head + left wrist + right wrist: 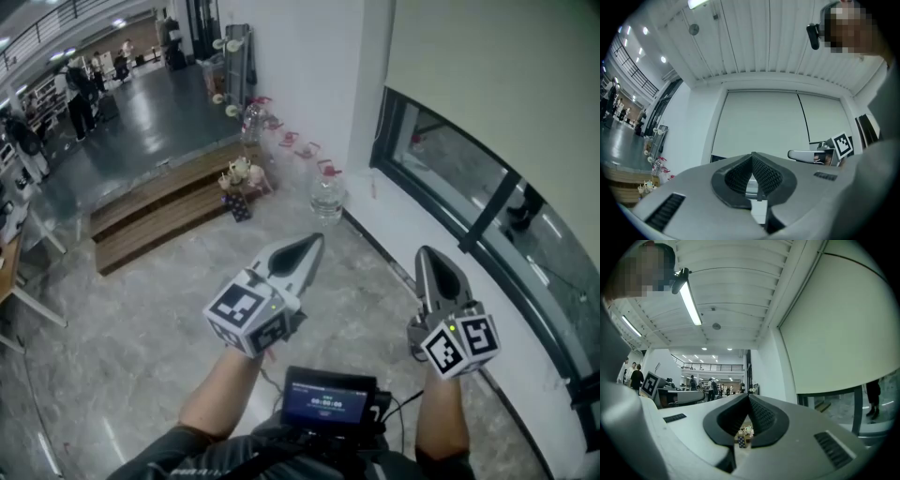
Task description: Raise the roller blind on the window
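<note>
Blind (497, 84) hangs over the upper part of the window (469, 178). Its bottom edge stops short of the window's foot, so a strip of glass shows below it. In the left gripper view the blind (759, 122) fills most of the window, and a thin dark line runs down its face; I cannot tell whether that is a pull cord or a seam.

Both tools are held well back from the window, above the floor. The left hand-held gripper (305, 248) has its jaws together with nothing between them. The right hand-held gripper (433, 258), the nearer one to the window, is likewise closed and empty.

By my reading the task has not started: nothing touches the blind, so this is the approach. The next move calls for finding the blind's cord or chain at the window's side, opening one set of jaws, closing them on it and pulling.
</note>
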Demonstrator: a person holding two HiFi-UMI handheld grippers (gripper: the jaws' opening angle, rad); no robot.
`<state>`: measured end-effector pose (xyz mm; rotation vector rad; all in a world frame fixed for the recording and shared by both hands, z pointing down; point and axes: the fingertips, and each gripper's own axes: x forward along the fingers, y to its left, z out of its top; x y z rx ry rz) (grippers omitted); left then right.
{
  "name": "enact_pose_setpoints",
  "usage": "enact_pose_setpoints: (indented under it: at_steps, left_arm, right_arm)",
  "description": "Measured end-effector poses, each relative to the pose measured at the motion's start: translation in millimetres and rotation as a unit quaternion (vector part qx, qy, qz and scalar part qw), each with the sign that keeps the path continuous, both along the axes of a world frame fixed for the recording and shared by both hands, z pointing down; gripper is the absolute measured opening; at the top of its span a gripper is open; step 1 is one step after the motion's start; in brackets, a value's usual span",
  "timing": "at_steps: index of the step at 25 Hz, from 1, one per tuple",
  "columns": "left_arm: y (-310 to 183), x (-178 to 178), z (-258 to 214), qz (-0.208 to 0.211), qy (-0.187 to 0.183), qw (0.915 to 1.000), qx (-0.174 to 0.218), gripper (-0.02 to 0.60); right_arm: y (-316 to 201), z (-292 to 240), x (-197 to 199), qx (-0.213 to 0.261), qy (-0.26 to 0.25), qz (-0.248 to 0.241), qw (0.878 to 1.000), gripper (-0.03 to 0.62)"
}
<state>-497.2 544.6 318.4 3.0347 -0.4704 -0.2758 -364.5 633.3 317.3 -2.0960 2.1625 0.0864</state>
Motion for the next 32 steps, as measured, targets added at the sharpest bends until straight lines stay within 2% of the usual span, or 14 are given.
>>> enact_pose_setpoints:
  at_steps: [2, 8, 11, 16, 20, 27, 32]
  left_arm:
    - [-1, -3, 2, 0.014, 0.01, 0.9998, -0.003, -0.002]
    - [-24, -35, 9, 0.021, 0.024, 0.9994, -0.011, -0.002]
    - [-33, -35, 8, 0.022, 0.03, 0.9993, -0.001, -0.002]
    - [-51, -27, 2, 0.003, 0.011, 0.9999, 0.005, -0.002]
    - [-64, -5, -2, -0.001, 0.01, 0.9999, 0.012, -0.002]
    - [-104, 48, -2, -0.014, -0.012, 0.9997, 0.016, -0.002]
    - [-125, 89, -8, -0.045, -0.006, 0.9989, 0.014, -0.002]
  right_arm:
    - [-2, 0, -7, -0.002, 0.0, 0.003, 1.0, 0.005]
    - [-24, 0, -44, -0.007, 0.018, 0.005, 1.0, 0.005]
    - [-36, 1, -43, 0.0, 0.016, -0.003, 1.0, 0.005]
    - [-59, 0, -32, 0.005, 0.011, -0.02, 1.0, 0.005]
    - [-78, 5, -8, 0.008, 0.01, -0.022, 1.0, 0.005]
    - [-117, 1, 58, 0.016, -0.014, -0.018, 1.0, 0.005]
    - [-137, 7, 113, 0.009, -0.02, -0.028, 0.999, 0.005]
